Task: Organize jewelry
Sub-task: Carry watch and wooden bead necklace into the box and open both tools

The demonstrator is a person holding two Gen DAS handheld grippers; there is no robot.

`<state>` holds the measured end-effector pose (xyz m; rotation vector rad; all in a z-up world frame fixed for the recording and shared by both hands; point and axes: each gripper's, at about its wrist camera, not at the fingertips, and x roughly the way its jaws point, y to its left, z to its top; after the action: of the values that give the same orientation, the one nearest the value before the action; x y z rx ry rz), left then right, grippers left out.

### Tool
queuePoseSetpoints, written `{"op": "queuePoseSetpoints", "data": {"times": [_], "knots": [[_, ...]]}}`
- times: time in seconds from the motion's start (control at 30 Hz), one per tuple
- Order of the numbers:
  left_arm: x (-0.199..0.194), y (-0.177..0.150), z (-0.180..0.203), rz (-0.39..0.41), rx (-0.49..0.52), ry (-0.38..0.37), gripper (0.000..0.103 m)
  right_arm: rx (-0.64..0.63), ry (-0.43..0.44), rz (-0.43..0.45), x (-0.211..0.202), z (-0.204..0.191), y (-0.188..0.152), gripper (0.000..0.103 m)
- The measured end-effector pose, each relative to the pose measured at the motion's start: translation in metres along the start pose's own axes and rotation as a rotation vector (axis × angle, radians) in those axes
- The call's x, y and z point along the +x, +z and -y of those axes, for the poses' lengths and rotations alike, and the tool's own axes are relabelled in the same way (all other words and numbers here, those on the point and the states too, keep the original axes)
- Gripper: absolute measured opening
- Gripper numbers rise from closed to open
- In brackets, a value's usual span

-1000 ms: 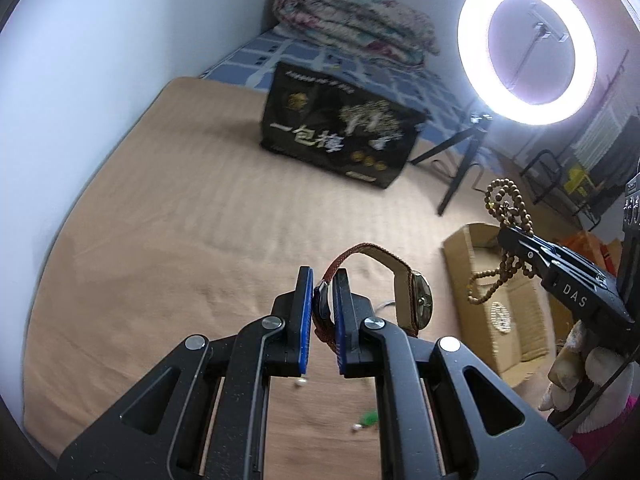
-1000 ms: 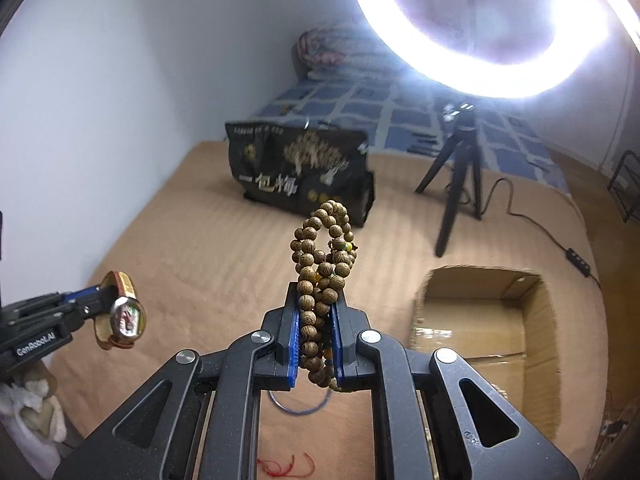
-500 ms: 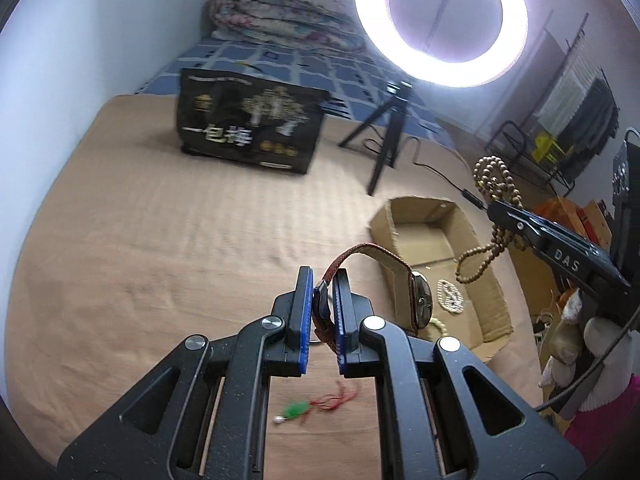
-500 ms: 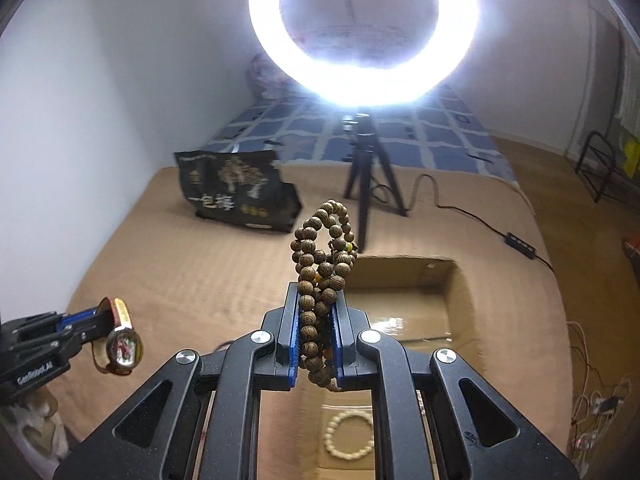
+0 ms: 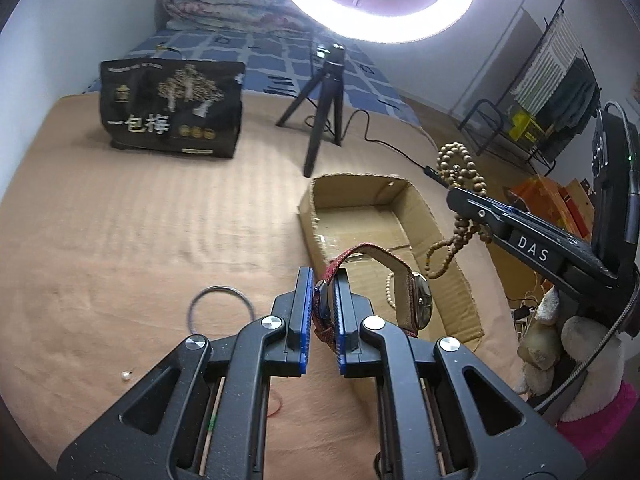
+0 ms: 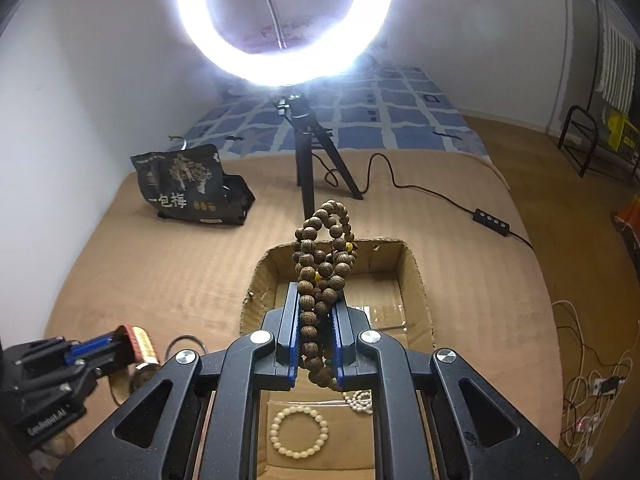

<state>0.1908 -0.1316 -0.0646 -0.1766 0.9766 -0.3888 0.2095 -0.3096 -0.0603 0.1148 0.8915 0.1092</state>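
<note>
Wooden beads [image 6: 322, 280] clamped in the right tongs [image 6: 317, 344] and a watch [image 5: 404, 300] in the left tongs [image 5: 322, 320] hang near the box [image 6: 416, 276], likely for dropping in.

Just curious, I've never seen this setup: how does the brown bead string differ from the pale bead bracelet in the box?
The brown bead string is dark wood, a long strand in several loops; the pale bead bracelet is cream, one small ring. The string hangs clamped in the right gripper jaws above the cardboard box; the bracelet lies flat on the box floor, untouched. Both are round-bead jewelry.
</note>
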Motion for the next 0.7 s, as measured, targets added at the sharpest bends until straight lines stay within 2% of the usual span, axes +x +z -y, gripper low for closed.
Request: {"op": "queuePoseSetpoints", "data": {"times": [0.33, 0.7], "knots": [[0.035, 0.007, 0.017, -0.026, -0.024, -0.048, 0.008, 0.039, -0.003, -0.016, 0.019, 0.019, 0.0, 0.011], [0.063, 0.006, 0.036, -0.064, 0.002, -0.055, 0.008, 0.056, -0.014, -0.034, 0.038, 0.032, -0.001, 0.011]]}}
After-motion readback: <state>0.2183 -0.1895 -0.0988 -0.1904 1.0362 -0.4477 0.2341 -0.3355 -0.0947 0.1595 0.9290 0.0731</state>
